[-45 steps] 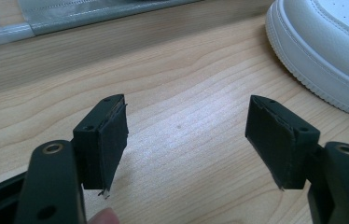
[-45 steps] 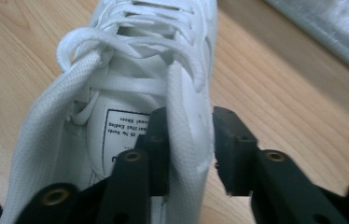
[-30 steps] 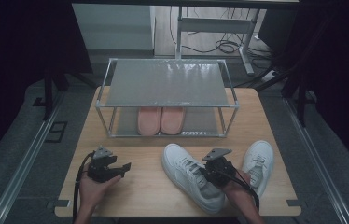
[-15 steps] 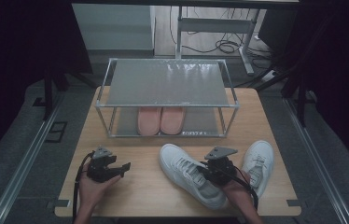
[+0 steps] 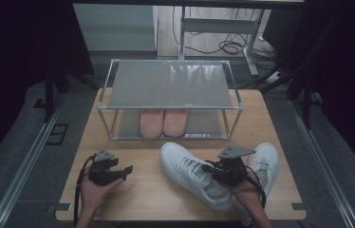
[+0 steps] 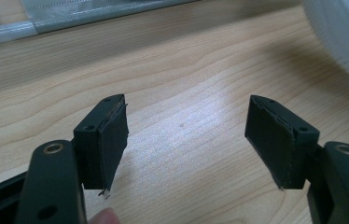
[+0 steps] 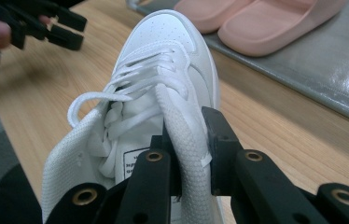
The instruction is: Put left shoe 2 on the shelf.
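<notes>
While the right tool [image 5: 219,170] pinches the padded collar wall of the left white sneaker [image 5: 192,173], one jaw inside the opening and one outside, the shoe lies on the table [image 5: 152,190] at a slant, its toe pointing up toward the rack [image 5: 168,97] and its heel near the table's front edge. In the right gripper view the collar [image 7: 186,140] is squeezed flat between the two black jaws, and a loose lace loop [image 7: 93,100] hangs off to one side. Just beyond that hand sits the second white sneaker [image 5: 263,164], close to the right edge of the table, leaving little room there.

Over on the other side, the left tool [image 5: 114,170] rests low over bare wood with its jaws spread wide and nothing between them; the left gripper view shows wood grain in the gap and the sneaker's sole at the upper right corner. Between the two hands the tabletop is a broad free stretch. A narrow strip of wood separates the sneaker's toe from the rack's front rail. On the rack's lower shelf a pair of pink slippers [image 5: 163,122] sits side by side, with free shelf room on both sides.
</notes>
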### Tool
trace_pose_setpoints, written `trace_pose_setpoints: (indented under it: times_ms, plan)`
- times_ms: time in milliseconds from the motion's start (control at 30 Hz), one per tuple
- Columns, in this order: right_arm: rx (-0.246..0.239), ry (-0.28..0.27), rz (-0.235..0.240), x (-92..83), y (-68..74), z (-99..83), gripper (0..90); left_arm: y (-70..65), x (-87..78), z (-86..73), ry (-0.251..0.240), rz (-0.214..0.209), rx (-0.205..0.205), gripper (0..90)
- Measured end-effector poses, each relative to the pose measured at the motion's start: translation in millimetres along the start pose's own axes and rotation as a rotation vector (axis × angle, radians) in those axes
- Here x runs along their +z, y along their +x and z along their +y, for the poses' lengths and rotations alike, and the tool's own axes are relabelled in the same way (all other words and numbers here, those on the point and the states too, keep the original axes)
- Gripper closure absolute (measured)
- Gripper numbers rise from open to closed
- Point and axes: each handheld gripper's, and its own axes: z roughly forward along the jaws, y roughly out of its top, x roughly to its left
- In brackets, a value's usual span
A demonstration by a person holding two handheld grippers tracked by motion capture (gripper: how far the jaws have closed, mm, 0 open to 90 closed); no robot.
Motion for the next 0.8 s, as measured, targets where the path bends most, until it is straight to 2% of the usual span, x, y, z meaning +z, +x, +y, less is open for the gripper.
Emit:
trace_pose_setpoints:
  times_ms: [200,500,700,800]
  plan:
    - [0.02,-0.039,0.028,-6.7,-5.7,1.2,81.4,-0.8,0.7,-0.1,0.001,-0.001,-0.003,30.4]
    - [0.029,-0.111,0.009,-19.9,-11.8,6.5,81.4,-1.8,1.5,0.0,0.004,-0.001,-0.002,30.3]
    - [0.003,-0.164,-0.001,-32.2,-14.9,15.3,81.4,-2.2,1.9,0.1,0.003,-0.002,-0.003,30.3]
    - [0.006,-0.185,-0.008,-36.8,-15.8,19.1,81.4,-2.2,2.1,0.1,0.004,-0.002,-0.005,30.3]
